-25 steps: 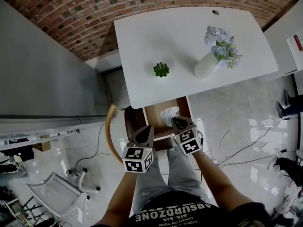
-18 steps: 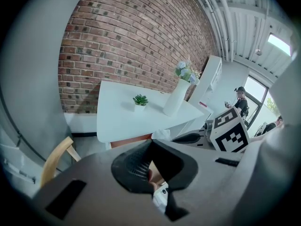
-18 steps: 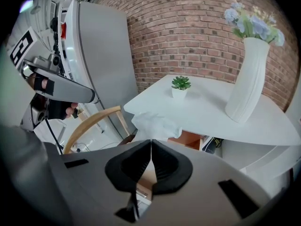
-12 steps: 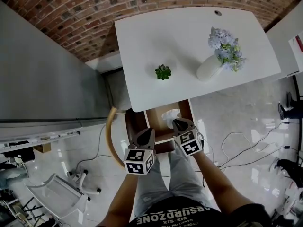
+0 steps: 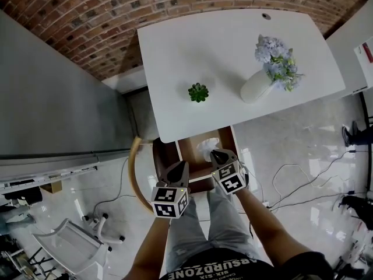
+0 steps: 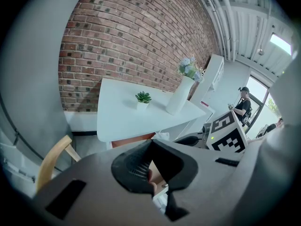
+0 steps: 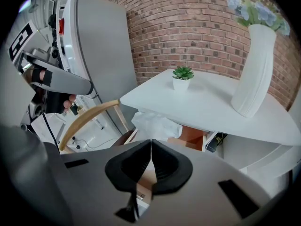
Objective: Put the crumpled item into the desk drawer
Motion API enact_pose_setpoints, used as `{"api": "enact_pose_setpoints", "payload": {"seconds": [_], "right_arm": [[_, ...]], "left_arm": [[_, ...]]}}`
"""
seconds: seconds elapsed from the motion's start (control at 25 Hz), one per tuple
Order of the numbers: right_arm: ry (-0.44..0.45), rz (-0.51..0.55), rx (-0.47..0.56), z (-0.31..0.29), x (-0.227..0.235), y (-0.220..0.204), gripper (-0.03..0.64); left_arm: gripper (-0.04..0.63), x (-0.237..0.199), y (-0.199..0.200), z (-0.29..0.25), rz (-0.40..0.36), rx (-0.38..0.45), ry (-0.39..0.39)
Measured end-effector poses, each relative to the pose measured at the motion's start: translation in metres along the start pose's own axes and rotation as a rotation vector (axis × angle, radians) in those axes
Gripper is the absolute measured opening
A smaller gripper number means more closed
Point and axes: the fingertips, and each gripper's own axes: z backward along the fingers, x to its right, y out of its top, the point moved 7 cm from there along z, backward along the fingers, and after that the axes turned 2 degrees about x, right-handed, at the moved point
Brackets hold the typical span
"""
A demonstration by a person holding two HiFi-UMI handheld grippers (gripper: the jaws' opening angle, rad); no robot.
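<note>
A white counter point(image 5: 210, 45) stands against a red brick wall point(image 5: 116, 16). A small green plant point(image 5: 198, 91) in a little white pot sits near the middle of the counter. To its right stands a tall white vase point(image 5: 254, 86) with pale blue flowers point(image 5: 275, 60), well apart from the plant. A round hole point(image 5: 266, 16) is at the far edge. A big grey cabinet point(image 5: 52, 92) is on the left. A chair point(image 5: 135, 174) with a curved wooden back stands near the counter. Thin cables point(image 5: 297, 182) lie on the shiny floor point(image 5: 291, 139) at the right. A white frame point(image 5: 70, 244), maybe a rack, stands at the near left.
</note>
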Motion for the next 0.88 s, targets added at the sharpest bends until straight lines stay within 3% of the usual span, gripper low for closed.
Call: {"api": "enact_pose_setpoints", "payload": {"seconds": [0.88], "right_arm": [[0.021, 0.030, -0.029, -0.021, 0.004, -0.011, 0.002]], "left_arm": [[-0.003, -0.004, -0.019, -0.013, 0.012, -0.020, 0.011]]}}
